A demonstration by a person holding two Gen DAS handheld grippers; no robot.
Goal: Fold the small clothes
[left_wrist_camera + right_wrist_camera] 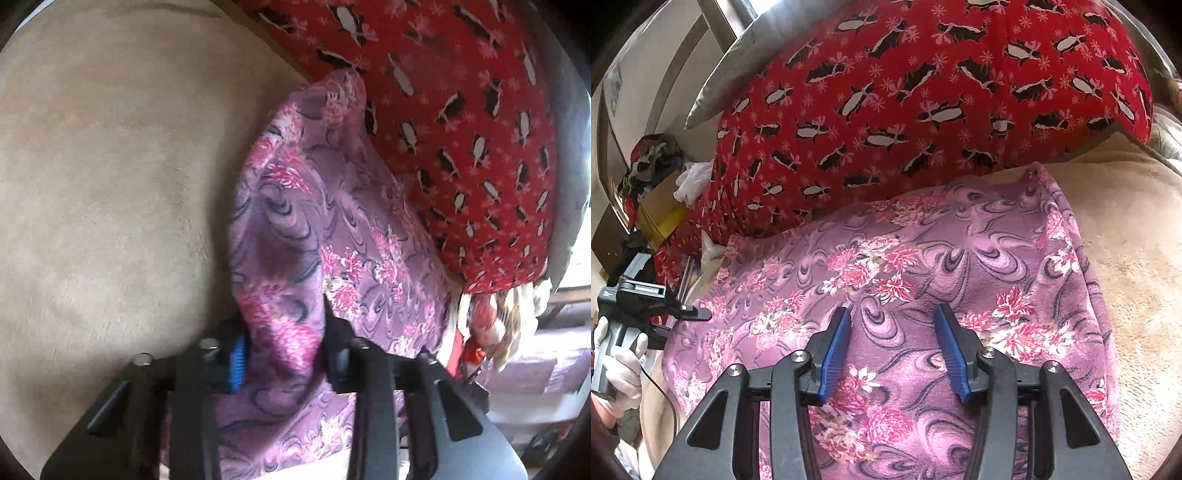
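A purple cloth with pink flowers [923, 258] lies spread on a beige plush blanket [1137, 258]. In the left wrist view a bunched fold of the cloth [332, 221] rises between the fingers of my left gripper [286, 350], which is shut on it. The right wrist view shows that same left gripper [701, 314] at the cloth's left edge, held by a gloved hand [620, 369]. My right gripper [893, 310] hovers over the near middle of the cloth. Its blue pads [834, 354] stand apart and nothing is pinched between them.
A large red cushion with a penguin print [905, 92] lies right behind the cloth, touching its far edge. Boxes and crumpled items [661, 210] pile up at the far left. The beige blanket [110, 184] stretches wide beside the cloth.
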